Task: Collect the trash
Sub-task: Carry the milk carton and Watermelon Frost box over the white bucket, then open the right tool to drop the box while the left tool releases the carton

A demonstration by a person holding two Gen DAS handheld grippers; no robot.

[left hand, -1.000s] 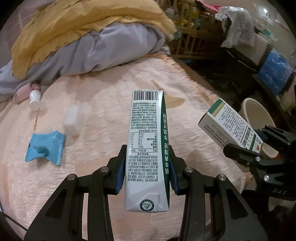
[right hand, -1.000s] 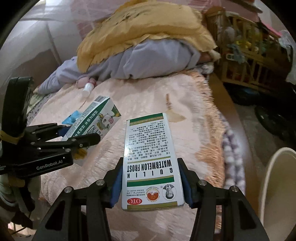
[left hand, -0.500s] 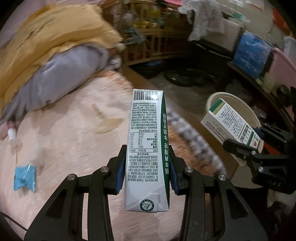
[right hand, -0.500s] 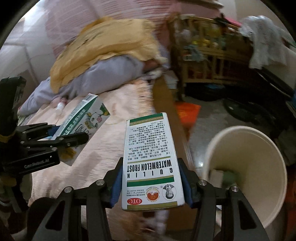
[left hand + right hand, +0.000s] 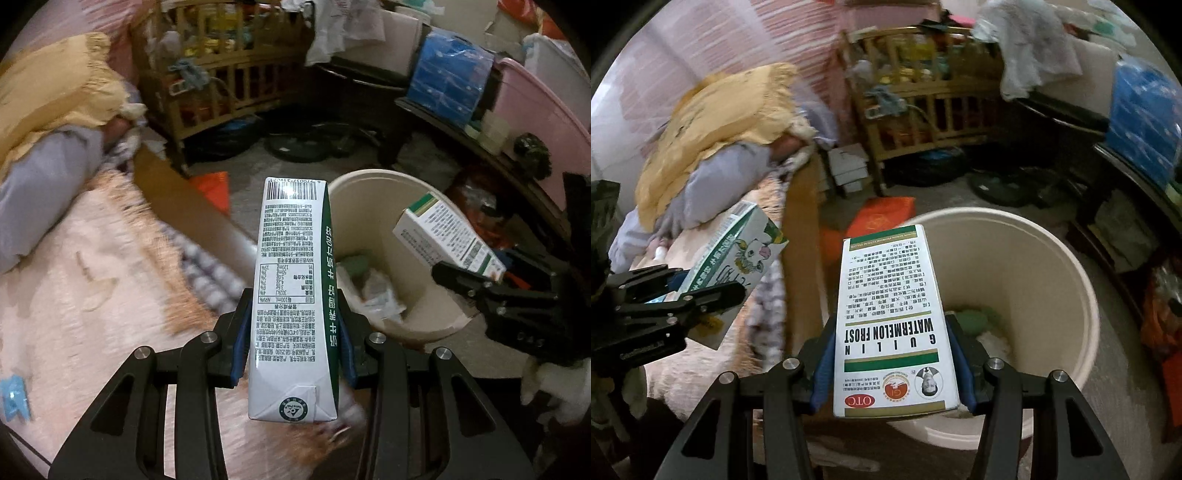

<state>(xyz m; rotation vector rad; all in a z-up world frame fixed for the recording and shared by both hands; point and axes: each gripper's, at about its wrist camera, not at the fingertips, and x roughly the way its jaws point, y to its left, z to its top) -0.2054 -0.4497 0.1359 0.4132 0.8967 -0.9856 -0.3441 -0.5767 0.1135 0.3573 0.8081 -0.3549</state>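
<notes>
- Blue pads line the left gripper (image 5: 293, 341) at the bottom centre of the left wrist view, where the jaws are closed on a milk carton (image 5: 293, 295) held upright, barcode end uppermost.
- In the right wrist view, the right gripper (image 5: 892, 363) is seen at the bottom centre with its jaws clamped on the sides of a white and green medicine box (image 5: 892, 321), printed "GUILIN WATERMELON FROST".
- The medicine box is held over the near rim of a cream bucket (image 5: 1067, 266), which fills the centre right of that view; crumpled paper and something green are seen at its bottom.
- The same bucket (image 5: 373, 206) is shown right of centre in the left wrist view, just beyond the carton, with the medicine box (image 5: 447, 236) and right gripper (image 5: 484, 280) at its right edge.
- The milk carton (image 5: 735, 266) and left gripper (image 5: 701, 295) appear at the left edge of the right wrist view, over the edge of the bed.
- A pink bedspread (image 5: 92, 266) covers the lower left of the left wrist view, with a blue wrapper (image 5: 13, 397) lying on it at the far left edge.
- A yellow blanket (image 5: 716, 122) is heaped over grey bedding at the upper left.
- A wooden crib (image 5: 923, 99) stands at the top centre, and a blue bag (image 5: 448, 85) is seen at the upper right.
</notes>
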